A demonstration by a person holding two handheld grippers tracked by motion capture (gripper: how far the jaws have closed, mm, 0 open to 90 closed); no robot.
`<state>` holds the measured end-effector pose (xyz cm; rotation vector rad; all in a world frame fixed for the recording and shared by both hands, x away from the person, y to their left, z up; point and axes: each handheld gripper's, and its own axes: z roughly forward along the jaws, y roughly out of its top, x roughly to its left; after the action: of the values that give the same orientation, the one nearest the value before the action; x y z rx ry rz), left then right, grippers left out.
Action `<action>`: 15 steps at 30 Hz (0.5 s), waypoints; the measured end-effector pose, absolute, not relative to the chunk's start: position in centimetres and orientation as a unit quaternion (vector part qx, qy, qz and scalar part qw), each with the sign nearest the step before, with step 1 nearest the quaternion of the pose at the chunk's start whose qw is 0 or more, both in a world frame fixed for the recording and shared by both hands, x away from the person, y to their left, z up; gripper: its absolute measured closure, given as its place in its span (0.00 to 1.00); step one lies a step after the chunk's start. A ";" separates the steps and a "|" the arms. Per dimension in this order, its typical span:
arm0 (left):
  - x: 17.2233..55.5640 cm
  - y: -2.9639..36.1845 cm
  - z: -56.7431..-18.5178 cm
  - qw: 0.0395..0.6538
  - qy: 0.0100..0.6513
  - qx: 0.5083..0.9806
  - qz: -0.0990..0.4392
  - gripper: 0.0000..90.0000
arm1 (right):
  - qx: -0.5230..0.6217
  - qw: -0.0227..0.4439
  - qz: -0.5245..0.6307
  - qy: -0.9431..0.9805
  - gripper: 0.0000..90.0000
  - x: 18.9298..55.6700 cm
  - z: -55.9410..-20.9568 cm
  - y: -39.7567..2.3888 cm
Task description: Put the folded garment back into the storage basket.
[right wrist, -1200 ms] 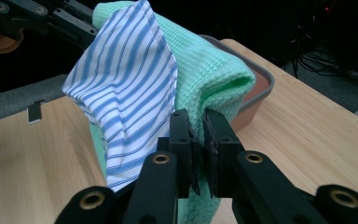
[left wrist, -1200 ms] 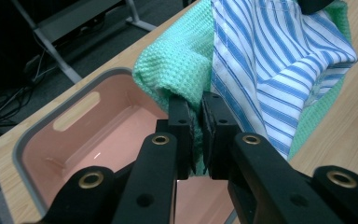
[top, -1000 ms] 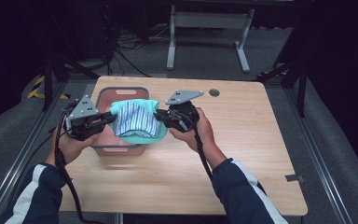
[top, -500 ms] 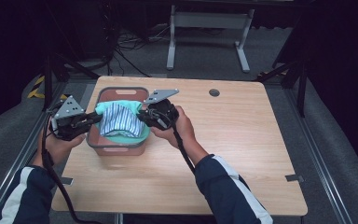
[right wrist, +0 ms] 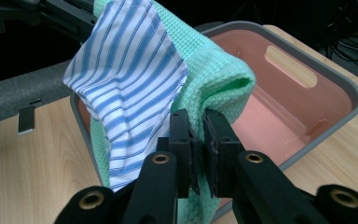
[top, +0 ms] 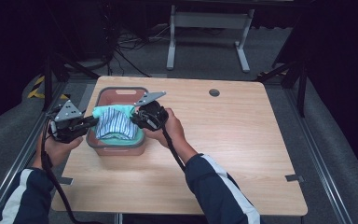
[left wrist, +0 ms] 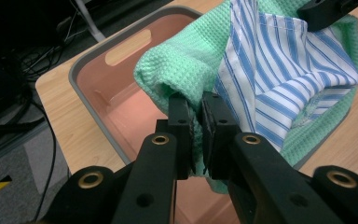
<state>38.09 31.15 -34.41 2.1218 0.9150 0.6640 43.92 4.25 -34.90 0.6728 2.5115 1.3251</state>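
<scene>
A pink bin with a grey rim (top: 121, 88) stands at the left of the wooden table (top: 242, 140). Over it hangs a green waffle cloth (top: 121, 138) with a blue-striped white cloth (top: 114, 123) lying in its fold. My left gripper (top: 93, 120) is shut on the green cloth's left edge and my right gripper (top: 133, 117) on its right edge. In the left gripper view the left gripper (left wrist: 198, 100) pinches the green cloth (left wrist: 177, 60) beside the striped cloth (left wrist: 284, 70), above the bin (left wrist: 81, 93). In the right gripper view the right gripper (right wrist: 198, 116) pinches the green cloth (right wrist: 214, 70) next to the striped cloth (right wrist: 126, 74), above the bin (right wrist: 340, 88).
A round cable hole (top: 214, 92) sits near the table's far edge. Behind the table stands a metal frame (top: 205, 28) on a dark floor with cables. The table's left edge lies just under my left hand.
Both hands have moved left and a little down with the cloths stretched between them, so the bundle now hangs lower over the bin.
</scene>
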 end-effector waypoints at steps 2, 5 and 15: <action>38.2 31.2 -34.6 0.357 0.357 0.825 0.255 0.92 | 0.231 0.110 0.450 0.856 0.92 44.1 -35.2 4.4; 38.5 31.2 -34.9 0.355 0.360 0.825 0.253 0.92 | 0.233 0.108 0.448 0.856 0.92 44.2 -35.4 4.5; 38.8 31.2 -35.7 0.349 0.366 0.825 0.251 0.92 | 0.235 0.104 0.438 0.861 0.91 44.7 -36.7 4.9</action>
<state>38.84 31.22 -35.67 2.1390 0.9488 0.6513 44.70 4.93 -36.72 0.6933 2.5398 1.2928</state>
